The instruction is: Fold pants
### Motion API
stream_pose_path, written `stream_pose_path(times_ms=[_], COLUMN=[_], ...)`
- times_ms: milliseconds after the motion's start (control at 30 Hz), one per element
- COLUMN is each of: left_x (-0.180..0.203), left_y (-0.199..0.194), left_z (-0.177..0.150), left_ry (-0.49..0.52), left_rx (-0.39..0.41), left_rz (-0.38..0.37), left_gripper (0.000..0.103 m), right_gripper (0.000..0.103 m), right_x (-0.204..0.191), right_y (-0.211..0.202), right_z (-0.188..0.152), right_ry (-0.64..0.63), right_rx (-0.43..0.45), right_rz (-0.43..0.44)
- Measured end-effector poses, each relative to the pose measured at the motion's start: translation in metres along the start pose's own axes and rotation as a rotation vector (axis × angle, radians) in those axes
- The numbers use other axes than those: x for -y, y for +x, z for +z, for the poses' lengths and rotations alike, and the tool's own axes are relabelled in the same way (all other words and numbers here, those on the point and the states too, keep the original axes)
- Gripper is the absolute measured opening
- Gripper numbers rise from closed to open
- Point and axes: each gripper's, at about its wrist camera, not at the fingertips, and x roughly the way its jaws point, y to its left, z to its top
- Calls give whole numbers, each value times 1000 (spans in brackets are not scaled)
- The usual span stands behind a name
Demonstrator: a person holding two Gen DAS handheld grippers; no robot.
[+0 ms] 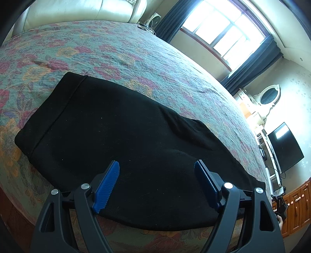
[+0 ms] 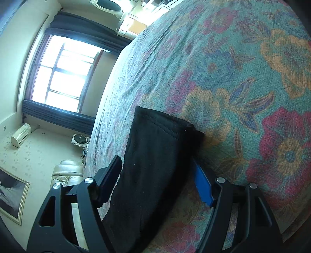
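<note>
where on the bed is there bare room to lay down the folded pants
The floral bedspread lies bare between the black pants and the cream sofa, and toward the window side. The near edge is crowded: the pants run along it under the open left gripper and right gripper.

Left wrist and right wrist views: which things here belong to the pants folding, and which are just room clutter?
Job:
- black pants
- floral bedspread, the folding surface
- left gripper, open over the pants
- right gripper, open astride a pant leg

Just there:
- window
- television
- oval mirror
- cream armchair
</note>
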Motion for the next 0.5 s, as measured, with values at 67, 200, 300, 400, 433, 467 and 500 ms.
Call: stream_pose_path(times_ms=[67,200,300,400,433,467,500], left_x=[-1,-2,-8,-15,-16,-17,-17], left_y=[0,-1,-5,-7,-7,-8,-8], left_z=[-1,2,2,2,2,2,2], left_ry=[1,8,-15,-46,-48,-49,-48], left_rx=[-2,6,22,23,24,28,30], left_rz=[0,5,5,11,10,10,13], left_gripper=[79,79,79,79,79,79,79], right_gripper=[72,71,61,32,25,23,21], right_x=[-1,-1,5,14,16,18,18], right_y=[5,7,6,8,9,10,10], right_z=[1,2,3,5,6,7,7], right_ry=[-10,-16,-11,-8,-9,-9,-12], right_rx=[-2,5,7,-10,-17,-20,-20], right_rz=[-7,-10,-10,-43,-52,-44,-36])
